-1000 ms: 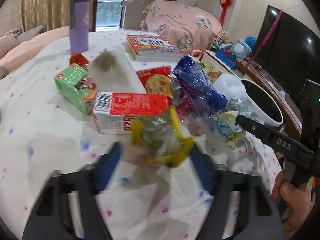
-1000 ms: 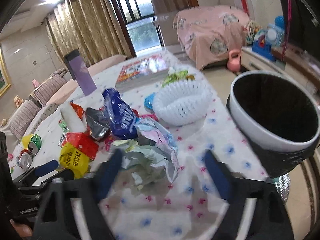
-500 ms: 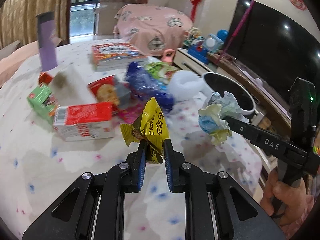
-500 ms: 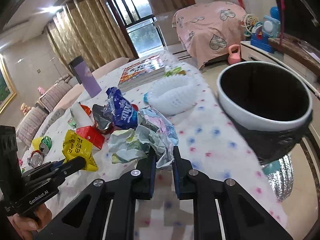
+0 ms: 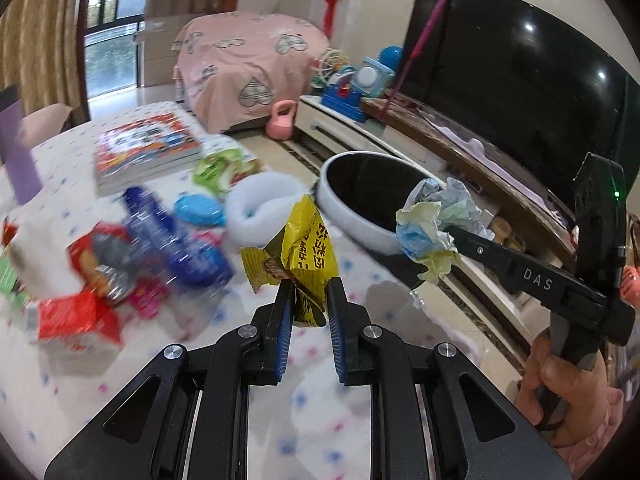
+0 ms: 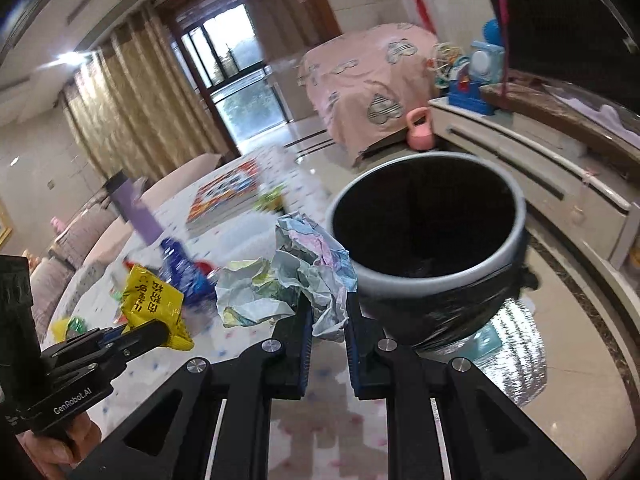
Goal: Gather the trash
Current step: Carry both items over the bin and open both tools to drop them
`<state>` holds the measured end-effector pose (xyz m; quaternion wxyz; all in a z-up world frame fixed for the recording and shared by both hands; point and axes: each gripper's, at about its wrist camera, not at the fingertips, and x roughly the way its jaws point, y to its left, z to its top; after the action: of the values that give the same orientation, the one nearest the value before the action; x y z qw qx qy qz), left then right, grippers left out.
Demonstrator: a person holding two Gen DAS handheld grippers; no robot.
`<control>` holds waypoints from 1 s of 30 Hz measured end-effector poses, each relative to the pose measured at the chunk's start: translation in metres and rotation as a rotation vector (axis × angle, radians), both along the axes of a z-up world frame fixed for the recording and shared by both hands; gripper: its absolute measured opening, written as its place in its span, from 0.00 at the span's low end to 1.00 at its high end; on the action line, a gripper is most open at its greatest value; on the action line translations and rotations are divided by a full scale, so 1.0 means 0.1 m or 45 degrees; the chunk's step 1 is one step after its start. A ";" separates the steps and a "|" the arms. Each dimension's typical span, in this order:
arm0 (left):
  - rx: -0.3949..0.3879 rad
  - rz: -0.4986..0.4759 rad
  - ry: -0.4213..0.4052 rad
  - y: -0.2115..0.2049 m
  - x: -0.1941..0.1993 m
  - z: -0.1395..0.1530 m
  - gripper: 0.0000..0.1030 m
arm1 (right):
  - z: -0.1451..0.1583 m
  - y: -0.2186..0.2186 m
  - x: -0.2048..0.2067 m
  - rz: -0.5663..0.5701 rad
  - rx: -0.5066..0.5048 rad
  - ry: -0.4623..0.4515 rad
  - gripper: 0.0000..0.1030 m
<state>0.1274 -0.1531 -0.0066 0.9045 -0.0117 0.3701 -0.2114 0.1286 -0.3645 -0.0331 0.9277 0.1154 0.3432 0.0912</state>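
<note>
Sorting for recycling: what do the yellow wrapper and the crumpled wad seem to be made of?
Yellow wrapper: probably glossy plastic film, shiny with printed characters and a crimped edge. Crumpled wad: likely matte printed paper, holding sharp creases in pastel colours.

Left gripper [image 5: 308, 300] clamped on a wrapper [image 5: 300, 248], held above the table [image 5: 120, 392]. Right gripper [image 6: 326, 316] clamped on a paper wad [image 6: 296, 276], held beside the bin [image 6: 428, 276] rim, to its left in the right wrist view. The bin stands off the table edge, on the floor. On the table, behind the wrapper: a carton [image 5: 76, 320], a bag [image 5: 180, 240], a basket [image 5: 260, 208]; farther back, a book [image 5: 148, 148]. Behind the bin, a cabinet [image 6: 532, 160] with a screen [image 5: 520, 92] on it.
</note>
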 end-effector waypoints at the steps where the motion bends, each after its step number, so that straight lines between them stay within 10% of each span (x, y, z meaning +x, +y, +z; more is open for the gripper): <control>1: 0.006 -0.013 0.004 -0.06 0.04 0.00 0.15 | 0.02 -0.05 0.01 -0.015 0.013 -0.002 0.14; 26: 0.075 -0.167 0.073 -1.16 1.01 -0.02 0.17 | 0.06 -0.90 0.81 -0.144 -0.019 0.051 0.18; 30: 0.098 -0.160 0.103 -1.22 1.09 -0.11 0.36 | 0.00 -0.94 0.92 -0.139 -0.025 0.081 0.18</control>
<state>0.2362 -0.2754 -0.0172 0.8735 0.0376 0.4144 -0.2527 0.2202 -0.4589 -0.0331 0.9210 0.1276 0.3666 0.0333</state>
